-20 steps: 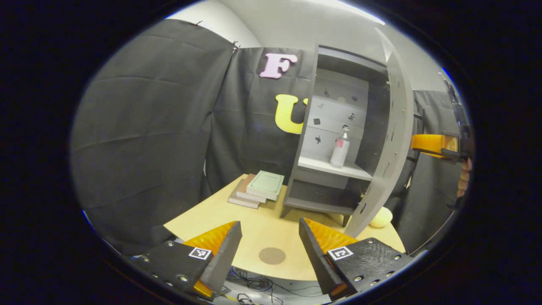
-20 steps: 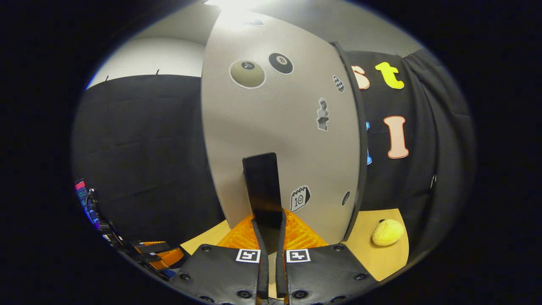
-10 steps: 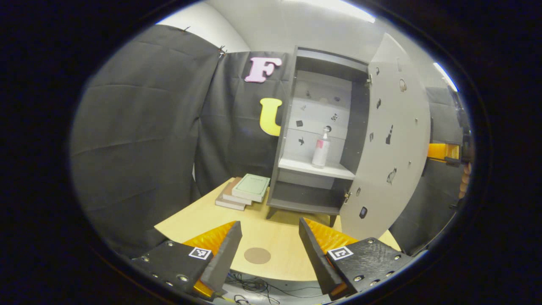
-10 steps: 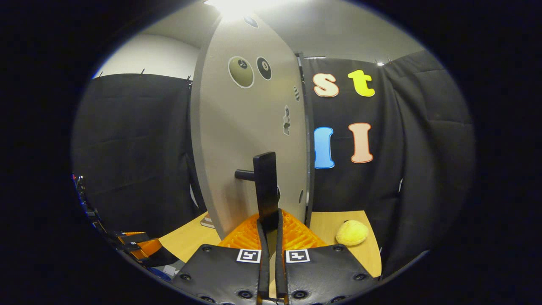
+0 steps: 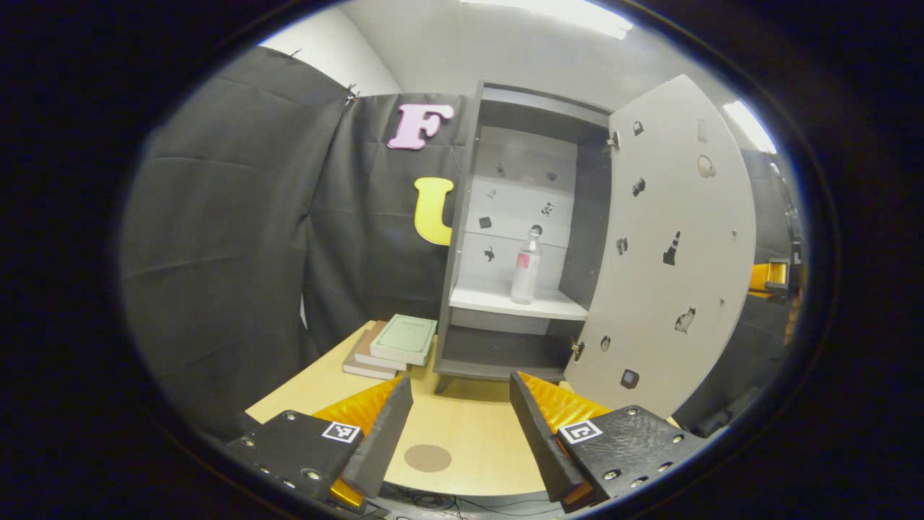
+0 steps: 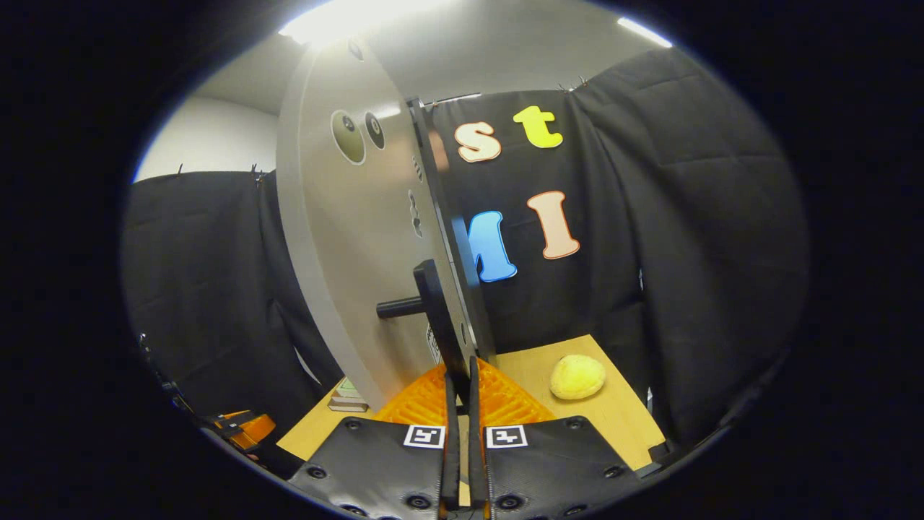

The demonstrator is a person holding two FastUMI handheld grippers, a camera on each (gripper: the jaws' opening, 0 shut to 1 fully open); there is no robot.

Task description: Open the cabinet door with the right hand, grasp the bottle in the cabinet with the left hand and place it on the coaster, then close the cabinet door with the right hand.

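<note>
A grey cabinet (image 5: 469, 217) stands on the wooden table (image 5: 476, 426); its door (image 5: 671, 253) hangs swung wide to the right. Inside, a clear bottle (image 5: 525, 265) with a pink label stands upright on the white shelf (image 5: 498, 300). A round brown coaster (image 5: 427, 457) lies on the table near the front edge, between the fingers of my left gripper (image 5: 460, 422), which is open and holds nothing. In the right gripper view, my right gripper (image 6: 459, 390) is shut on the door's black handle (image 6: 437, 318), seen from the door's (image 6: 346, 238) outer side.
A stack of books (image 5: 393, 343) lies left of the cabinet. A yellow lemon-like ball (image 6: 577, 376) rests on the table to the right of the door. Black cloth walls enclose the table on all sides.
The door has swung further open, pulled by the right gripper on its handle. The cabinet's inside and the bottle show more fully in the left gripper view.
</note>
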